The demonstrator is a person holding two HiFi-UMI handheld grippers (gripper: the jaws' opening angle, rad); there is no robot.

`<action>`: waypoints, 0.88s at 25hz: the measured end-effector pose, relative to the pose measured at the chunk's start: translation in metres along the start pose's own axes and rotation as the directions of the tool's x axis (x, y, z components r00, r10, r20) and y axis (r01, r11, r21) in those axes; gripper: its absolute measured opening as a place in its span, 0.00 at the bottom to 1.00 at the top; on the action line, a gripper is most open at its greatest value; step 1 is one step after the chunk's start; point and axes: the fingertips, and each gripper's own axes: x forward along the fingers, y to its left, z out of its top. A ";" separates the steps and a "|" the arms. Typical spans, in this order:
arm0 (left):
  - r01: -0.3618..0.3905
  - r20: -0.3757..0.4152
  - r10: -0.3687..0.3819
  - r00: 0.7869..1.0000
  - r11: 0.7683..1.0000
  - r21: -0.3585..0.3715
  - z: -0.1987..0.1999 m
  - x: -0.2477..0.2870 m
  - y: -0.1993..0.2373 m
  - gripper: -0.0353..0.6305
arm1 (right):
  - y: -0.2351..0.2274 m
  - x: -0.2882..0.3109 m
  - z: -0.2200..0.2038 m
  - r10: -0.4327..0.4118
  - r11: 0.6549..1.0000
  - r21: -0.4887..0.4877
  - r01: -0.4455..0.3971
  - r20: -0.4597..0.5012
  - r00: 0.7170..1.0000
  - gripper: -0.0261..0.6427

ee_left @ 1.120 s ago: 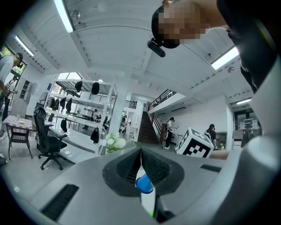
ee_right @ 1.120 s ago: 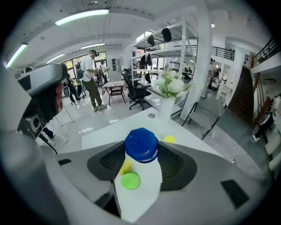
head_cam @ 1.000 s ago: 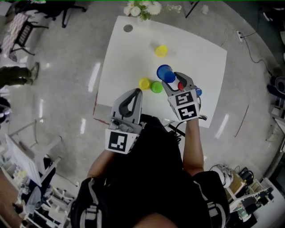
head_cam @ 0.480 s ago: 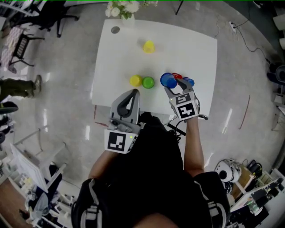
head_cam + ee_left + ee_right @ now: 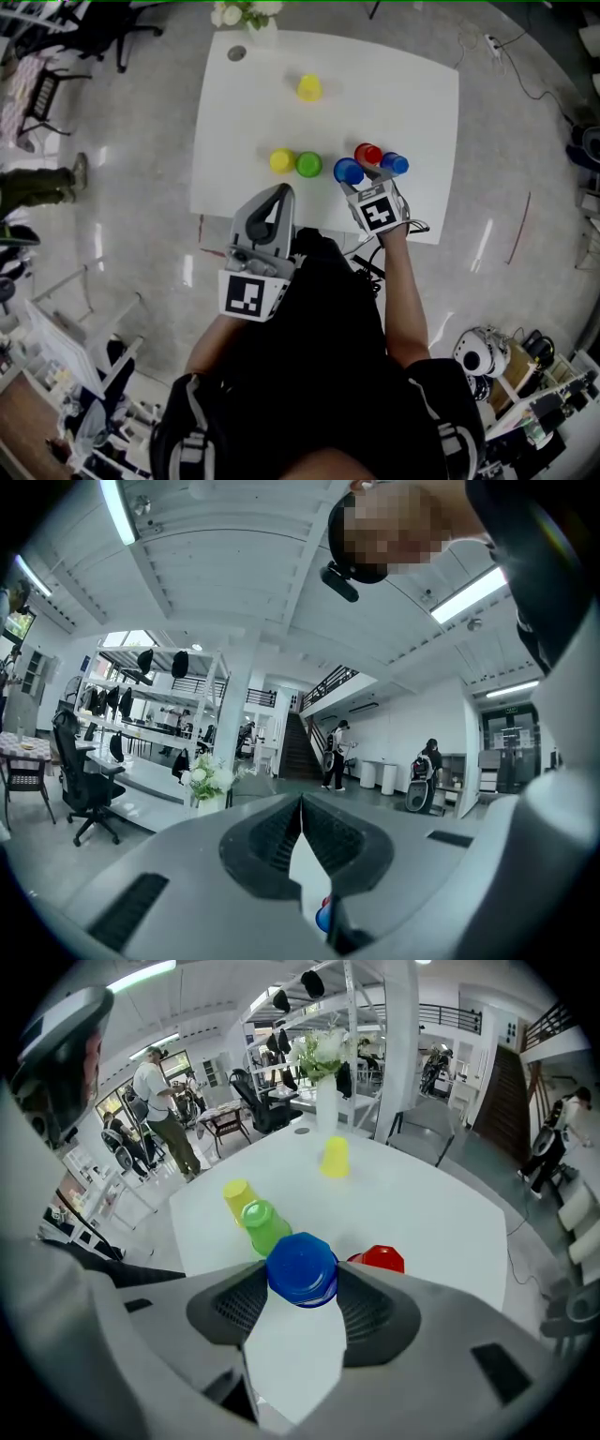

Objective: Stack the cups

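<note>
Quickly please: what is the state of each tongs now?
Left tongs: closed, holding nothing.
Right tongs: closed on the blue cup.

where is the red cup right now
Head view: the red cup stands right of centre on the white table, between the gripped blue cup and another blue cup.

table [image 5: 422, 94]: plain white
far cup [image 5: 309, 87]: yellow
front row, left to right in head view: yellow cup [image 5: 281, 160], green cup [image 5: 308, 165], blue cup [image 5: 348, 171], red cup [image 5: 367, 154], second blue cup [image 5: 395, 163]
right gripper [image 5: 302, 1283]: grey shell, black ribbed pads [image 5: 236, 1309]
left gripper [image 5: 302, 803]: same grey and black
marker cubes [image 5: 379, 212]: black-and-white squares
flowers [image 5: 246, 13]: white, green leaves
floor [image 5: 141, 141]: glossy grey
person's clothing [image 5: 328, 356]: black
</note>
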 end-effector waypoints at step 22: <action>-0.006 -0.016 0.006 1.000 1.000 -0.023 -0.005 0.000 0.010 0.09 | 0.007 0.048 -0.026 0.014 1.000 0.000 -0.015 -0.133 0.991 0.41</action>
